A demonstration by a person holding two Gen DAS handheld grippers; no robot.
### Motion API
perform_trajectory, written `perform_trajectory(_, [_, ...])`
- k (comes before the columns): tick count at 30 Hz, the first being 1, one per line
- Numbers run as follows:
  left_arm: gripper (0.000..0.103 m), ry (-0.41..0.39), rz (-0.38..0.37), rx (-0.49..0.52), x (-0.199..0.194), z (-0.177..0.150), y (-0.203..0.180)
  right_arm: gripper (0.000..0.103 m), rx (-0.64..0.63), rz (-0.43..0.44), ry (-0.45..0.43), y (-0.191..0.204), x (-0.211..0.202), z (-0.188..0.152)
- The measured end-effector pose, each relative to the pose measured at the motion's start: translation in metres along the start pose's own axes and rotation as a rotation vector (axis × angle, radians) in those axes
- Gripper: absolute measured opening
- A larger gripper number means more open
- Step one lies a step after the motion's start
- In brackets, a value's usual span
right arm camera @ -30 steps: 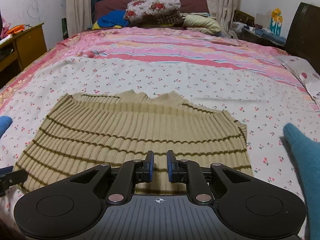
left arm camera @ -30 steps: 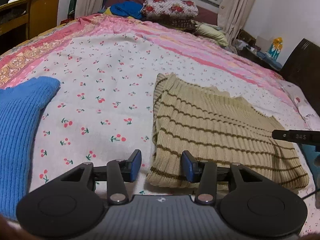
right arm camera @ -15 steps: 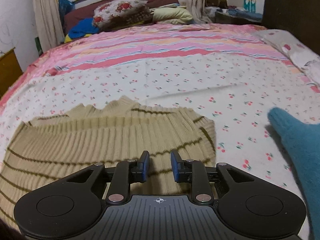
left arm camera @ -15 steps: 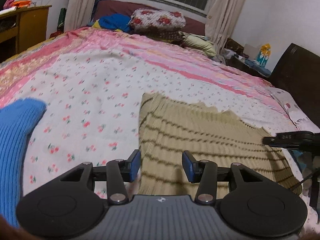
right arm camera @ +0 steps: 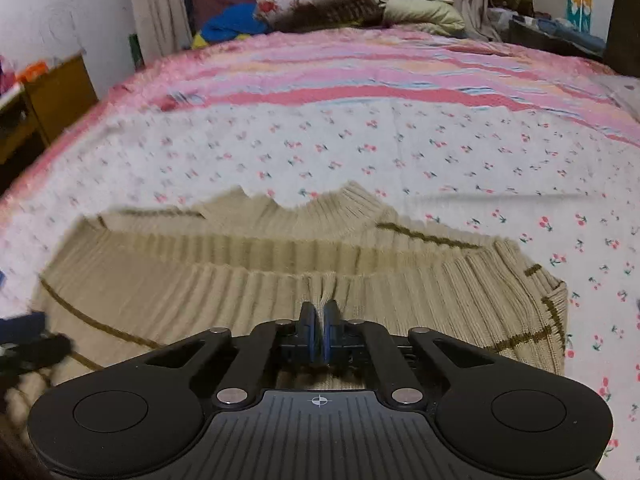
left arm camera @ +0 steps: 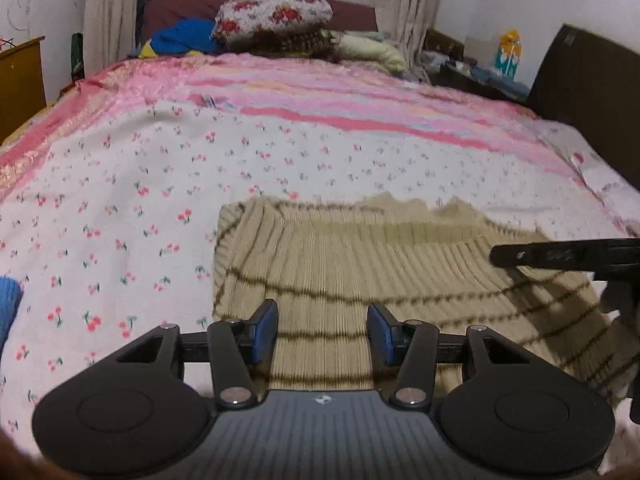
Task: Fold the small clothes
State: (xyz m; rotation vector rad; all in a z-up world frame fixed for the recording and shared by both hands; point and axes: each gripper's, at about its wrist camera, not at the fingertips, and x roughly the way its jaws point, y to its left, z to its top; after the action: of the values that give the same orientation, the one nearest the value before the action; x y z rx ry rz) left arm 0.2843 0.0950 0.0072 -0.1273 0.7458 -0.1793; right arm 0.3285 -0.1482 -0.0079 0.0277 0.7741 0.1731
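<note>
A beige ribbed sweater point(left arm camera: 360, 276) with thin brown stripes lies on the cherry-print bedspread point(left arm camera: 120, 208). My right gripper point(right arm camera: 320, 320) is shut on a pinched pleat of the sweater point(right arm camera: 280, 276) at its near hem, and that hem is raised over the body toward the neckline. My left gripper point(left arm camera: 323, 332) hovers over the sweater's left part; its jaws are opening, with knit showing under the gap and no pad pressing on it. The right gripper point(left arm camera: 560, 254) shows as a dark bar at the right edge of the left wrist view.
A blue knit point(left arm camera: 8, 300) peeks in at the left edge. Pillows and a floral folded quilt point(left arm camera: 276, 16) sit at the head of the bed. A wooden desk point(right arm camera: 52, 96) stands left, a dark headboard point(left arm camera: 588, 92) right.
The right gripper shut on the sweater's near hem and carried it forward over the body. The left gripper slid right, from the sweater's corner to above it. The teal garment left the right view.
</note>
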Motion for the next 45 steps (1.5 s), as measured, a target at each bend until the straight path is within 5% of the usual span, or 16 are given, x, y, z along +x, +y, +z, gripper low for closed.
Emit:
perform_trajectory(8, [0.054, -0.082, 0.050, -0.047, 0.007, 0.021, 0.013, 0.003, 0.154, 0.009, -0.182, -0.025, -0.023, 0.032])
perform_trajectory(11, [0.055, -0.015, 0.126, -0.002, 0.025, 0.016, 0.017, 0.004, 0.173, -0.006, -0.089, -0.029, 0.007, 0.031])
perform_trajectory(14, [0.055, -0.017, 0.118, -0.018, 0.020, 0.011, 0.028, 0.011, 0.122, -0.046, 0.019, -0.025, 0.032, 0.017])
perform_trajectory(19, [0.055, -0.027, 0.245, 0.036, 0.016, 0.015, 0.042, 0.025, 0.073, -0.045, -0.082, -0.021, 0.000, 0.016])
perform_trajectory(28, [0.055, -0.037, 0.252, 0.007, 0.010, 0.019, 0.049, 0.032, -0.093, 0.117, -0.087, 0.035, -0.028, 0.010])
perform_trajectory(36, [0.055, -0.025, 0.050, -0.102, -0.051, -0.012, 0.055, 0.032, -0.090, 0.169, -0.068, 0.041, -0.053, -0.018])
perform_trajectory(41, [0.056, 0.004, -0.062, -0.132, -0.071, -0.041, 0.050, 0.032, -0.028, 0.079, -0.069, 0.001, -0.081, -0.045])
perform_trajectory(45, [0.057, 0.049, -0.048, -0.079, -0.066, -0.060, 0.042, 0.036, 0.002, -0.014, -0.071, -0.036, -0.107, -0.067])
